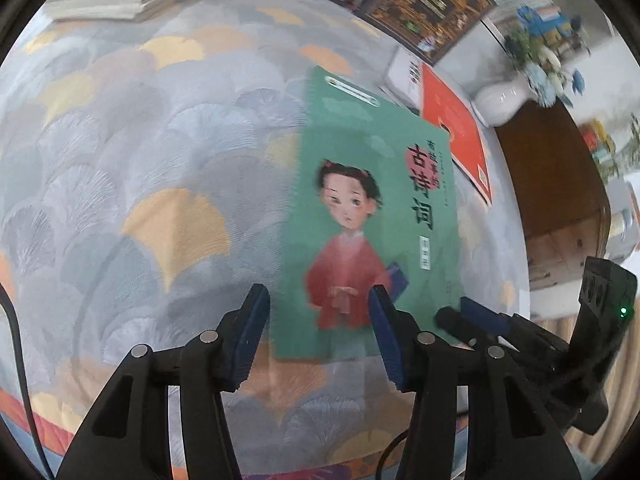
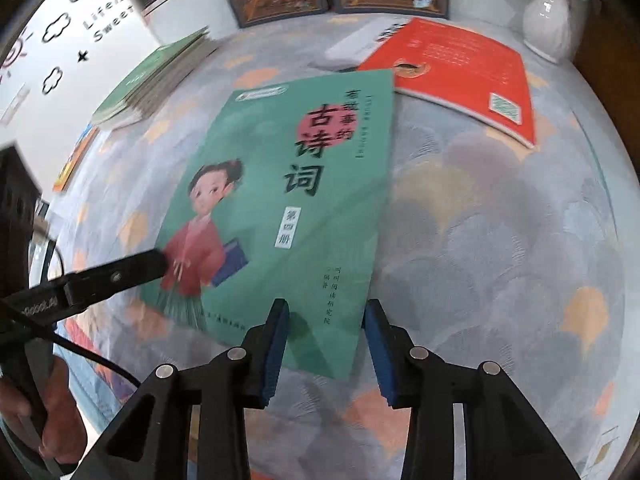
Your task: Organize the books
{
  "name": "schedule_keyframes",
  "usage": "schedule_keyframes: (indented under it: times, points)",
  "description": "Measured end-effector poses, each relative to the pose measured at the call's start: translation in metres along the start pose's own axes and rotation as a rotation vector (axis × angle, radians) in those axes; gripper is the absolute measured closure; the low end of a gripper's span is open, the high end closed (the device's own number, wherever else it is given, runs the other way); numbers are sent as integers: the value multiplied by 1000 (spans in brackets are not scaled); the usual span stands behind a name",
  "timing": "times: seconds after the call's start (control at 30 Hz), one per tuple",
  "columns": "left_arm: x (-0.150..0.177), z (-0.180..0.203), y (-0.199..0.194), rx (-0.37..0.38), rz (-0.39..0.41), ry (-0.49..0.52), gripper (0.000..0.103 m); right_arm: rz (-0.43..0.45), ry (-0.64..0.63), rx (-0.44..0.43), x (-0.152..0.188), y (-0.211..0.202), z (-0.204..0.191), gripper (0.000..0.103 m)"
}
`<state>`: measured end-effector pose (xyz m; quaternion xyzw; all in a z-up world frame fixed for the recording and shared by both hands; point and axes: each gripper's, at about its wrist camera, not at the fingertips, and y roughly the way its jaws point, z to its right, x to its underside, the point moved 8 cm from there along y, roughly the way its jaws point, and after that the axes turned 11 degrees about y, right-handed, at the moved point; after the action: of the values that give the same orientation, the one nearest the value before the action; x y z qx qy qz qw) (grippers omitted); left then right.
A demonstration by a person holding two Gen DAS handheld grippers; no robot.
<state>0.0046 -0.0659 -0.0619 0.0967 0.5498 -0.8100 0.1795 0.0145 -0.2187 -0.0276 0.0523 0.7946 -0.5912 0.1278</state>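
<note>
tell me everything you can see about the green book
The green book is a thin paperback with a matte teal cover showing a painted child in a red robe holding a blue book, beside large dark Chinese characters over a red circle. It lies flat, closed, face up on the patterned cloth. Its far corner overlaps the red book. Both tongs hover at its near edge, apparently not gripping.

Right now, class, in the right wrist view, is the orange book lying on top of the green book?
No. The green book overlaps the near corner of the orange book, so the green one is on top.
</note>
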Motion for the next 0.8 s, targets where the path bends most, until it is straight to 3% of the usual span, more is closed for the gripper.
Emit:
schedule_keyframes:
  times: [0.07, 0.13, 0.3, 0.5, 0.57, 0.73, 0.8]
  points:
    - [-5, 7, 5, -58, -20, 83, 55, 4, 5, -3, -2, 1, 0, 64]
    - [-8, 13, 0, -64, -16, 129, 55, -4, 38, -38, -4, 1, 4, 64]
    - [-26, 17, -37, 243, 45, -5, 55, -57, 222, -216, -10, 2, 21, 64]
    - [-28, 21, -21, 241, 27, -9, 55, -68, 292, -297, -10, 4, 26, 63]
    - [-23, 18, -8, 260, 1, -50, 59, -66, 299, -305, -10, 3, 26, 63]
    - [-16, 33, 19, 210, -43, -17, 90, -71, 300, -321, -7, -4, 29, 56]
    - [-19, 36, 18, 242, -27, -40, 92, -93, 287, -314, -8, -4, 26, 56]
